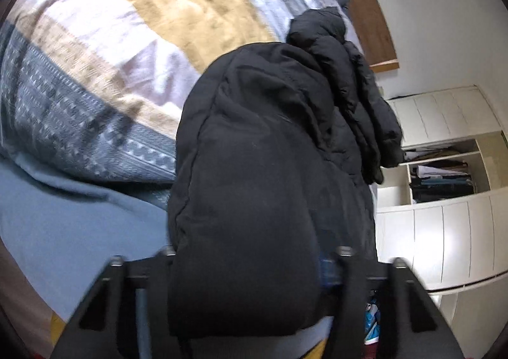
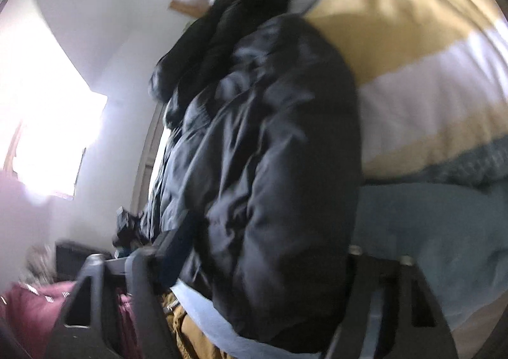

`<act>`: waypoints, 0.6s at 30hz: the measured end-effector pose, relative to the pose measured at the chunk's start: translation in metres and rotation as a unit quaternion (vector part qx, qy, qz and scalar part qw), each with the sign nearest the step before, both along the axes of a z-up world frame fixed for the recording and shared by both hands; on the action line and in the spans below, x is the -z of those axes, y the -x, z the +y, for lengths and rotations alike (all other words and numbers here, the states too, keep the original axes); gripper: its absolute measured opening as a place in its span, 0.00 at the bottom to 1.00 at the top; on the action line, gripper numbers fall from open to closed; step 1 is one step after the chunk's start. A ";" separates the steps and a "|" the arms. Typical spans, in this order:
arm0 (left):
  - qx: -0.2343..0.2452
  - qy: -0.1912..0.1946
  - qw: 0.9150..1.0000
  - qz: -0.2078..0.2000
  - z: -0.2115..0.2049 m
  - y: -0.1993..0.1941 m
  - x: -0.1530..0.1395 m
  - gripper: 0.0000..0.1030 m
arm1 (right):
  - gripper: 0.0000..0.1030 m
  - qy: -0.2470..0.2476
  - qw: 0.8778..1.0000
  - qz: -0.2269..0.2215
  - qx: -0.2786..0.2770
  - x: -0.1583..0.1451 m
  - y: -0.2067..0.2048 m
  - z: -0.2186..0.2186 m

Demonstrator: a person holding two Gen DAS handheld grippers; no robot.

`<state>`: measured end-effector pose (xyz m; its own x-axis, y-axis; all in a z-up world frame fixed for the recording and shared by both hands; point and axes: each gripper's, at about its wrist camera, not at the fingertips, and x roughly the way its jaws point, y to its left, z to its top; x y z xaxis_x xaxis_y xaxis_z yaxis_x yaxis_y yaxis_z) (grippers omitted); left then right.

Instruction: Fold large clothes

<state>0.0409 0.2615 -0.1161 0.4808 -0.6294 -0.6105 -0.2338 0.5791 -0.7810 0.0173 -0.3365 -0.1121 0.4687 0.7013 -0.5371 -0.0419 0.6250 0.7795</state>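
A big black puffer jacket (image 1: 263,149) lies bunched along the edge of the bed, a sleeve (image 1: 358,95) draped toward the wall side. My left gripper (image 1: 250,270) is shut on the jacket's near end; the cloth bulges between and over its jaws and hides the fingertips. In the right wrist view the same jacket (image 2: 270,152) fills the middle. My right gripper (image 2: 254,276) is shut on its near end too, with the fabric wrapped over the jaws.
The bed has a striped yellow, white and grey patterned duvet (image 1: 133,29) and a blue sheet (image 1: 63,219). A white cupboard with open shelves (image 1: 444,168) stands beside the bed. A wooden headboard (image 1: 371,9) is at the far end. Maroon cloth (image 2: 28,305) and mustard cloth (image 2: 187,330) lie below.
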 end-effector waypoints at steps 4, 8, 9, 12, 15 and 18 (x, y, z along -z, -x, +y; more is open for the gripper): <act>0.014 0.008 0.999 -0.038 -0.010 -0.007 -0.028 0.14 | 0.18 0.015 0.999 -0.040 -0.024 -0.024 -0.004 0.011; 0.025 0.019 0.996 -0.087 -0.019 -0.019 -0.066 0.12 | 0.15 0.019 0.995 -0.096 -0.028 -0.063 -0.014 0.015; 0.027 0.021 0.995 -0.098 -0.020 -0.024 -0.076 0.12 | 0.15 0.020 0.994 -0.107 -0.028 -0.071 -0.017 0.015; 0.025 0.039 0.990 -0.134 -0.022 -0.046 -0.108 0.12 | 0.14 0.019 0.988 -0.150 -0.019 -0.103 -0.030 0.005; 0.023 0.062 0.984 -0.167 -0.017 -0.072 -0.133 0.12 | 0.14 0.005 0.984 -0.179 -0.002 -0.125 -0.045 -0.008; 0.018 0.098 0.976 -0.195 -0.010 -0.098 -0.150 0.12 | 0.14 -0.029 0.977 -0.209 0.024 -0.140 -0.064 -0.024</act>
